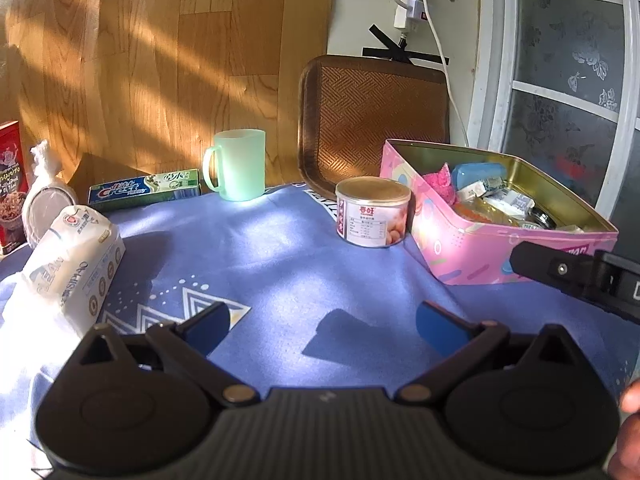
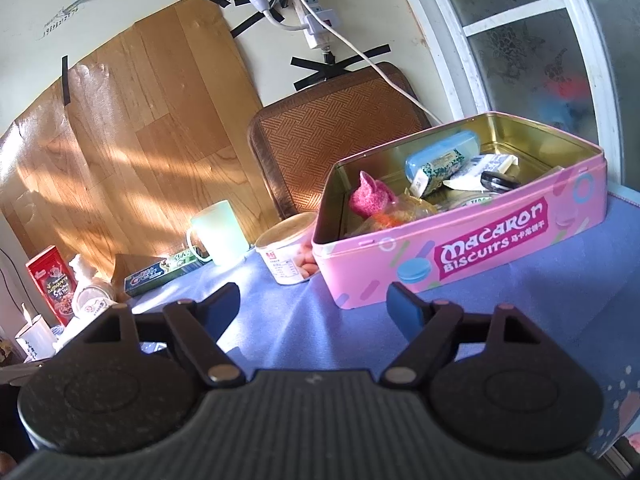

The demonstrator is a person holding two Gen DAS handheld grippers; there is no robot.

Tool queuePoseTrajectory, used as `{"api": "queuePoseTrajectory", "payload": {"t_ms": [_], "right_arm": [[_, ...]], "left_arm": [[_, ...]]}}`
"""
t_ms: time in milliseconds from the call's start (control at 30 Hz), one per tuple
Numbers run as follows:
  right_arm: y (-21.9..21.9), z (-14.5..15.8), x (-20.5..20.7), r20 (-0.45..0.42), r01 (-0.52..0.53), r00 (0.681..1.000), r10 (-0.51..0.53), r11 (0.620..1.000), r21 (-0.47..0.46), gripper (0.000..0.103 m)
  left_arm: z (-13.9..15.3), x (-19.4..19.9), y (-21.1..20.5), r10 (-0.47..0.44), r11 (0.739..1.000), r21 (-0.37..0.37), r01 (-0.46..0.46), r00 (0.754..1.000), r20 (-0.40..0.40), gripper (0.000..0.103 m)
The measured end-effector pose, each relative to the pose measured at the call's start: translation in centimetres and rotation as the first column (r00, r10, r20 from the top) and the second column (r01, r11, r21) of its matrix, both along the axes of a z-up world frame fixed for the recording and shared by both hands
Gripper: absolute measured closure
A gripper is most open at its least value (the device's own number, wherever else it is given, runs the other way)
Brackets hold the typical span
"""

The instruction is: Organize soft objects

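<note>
Blue cloth [image 1: 280,248] covers the table, patched with sun. Left gripper [image 1: 322,326] hangs over bare cloth, its 2 fingers wide apart, nothing between them. Right gripper [image 2: 314,310] likewise spread and empty, near the front wall of the pink biscuit tin [image 2: 500,248].

Tin sits lidless at the right of the table. Inside: a pink fuzzy soft item [image 2: 370,196] at the left end, a blue case [image 2: 440,152] toward the far wall, small packets [image 2: 436,170] jumbled between; what lies beneath them cannot be made out.

Just left of the tin, touching or nearly so, stands a short can [image 1: 372,212]. Farther left, a pale green mug [image 1: 238,164] upright at the far edge, a toothpaste box [image 1: 144,190] lying beside it. Near left: a white soft pack [image 1: 76,256] lying on the cloth, well apart from the tin. A red box [image 1: 10,184] stands at the far left edge.
</note>
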State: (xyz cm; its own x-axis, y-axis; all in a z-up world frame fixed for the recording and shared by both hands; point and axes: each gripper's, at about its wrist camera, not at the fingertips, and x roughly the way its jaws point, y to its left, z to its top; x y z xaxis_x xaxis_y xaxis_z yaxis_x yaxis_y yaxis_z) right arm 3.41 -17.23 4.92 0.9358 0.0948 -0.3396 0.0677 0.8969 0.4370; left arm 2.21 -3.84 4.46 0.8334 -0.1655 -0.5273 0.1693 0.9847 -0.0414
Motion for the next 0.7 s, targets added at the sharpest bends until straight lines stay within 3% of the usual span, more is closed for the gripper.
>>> {"api": "queuePoseTrajectory", "payload": {"t_ms": [333,700], "right_arm": [[0.18,0.16,0.01,0.002,-0.007,1.0,0.007,1.0,-0.001,0.02],[-0.13,0.06,-0.24,0.009,-0.011,1.0,0.011,1.0,0.003,0.019]], "left_arm": [[0.7,-0.67,0.17,0.019,0.999,0.032,-0.02,0.998,0.052,0.0],[0.61,-0.74,-0.71,-0.022,0.998,0.062,0.021,1.0,0.011,0.0]]}}
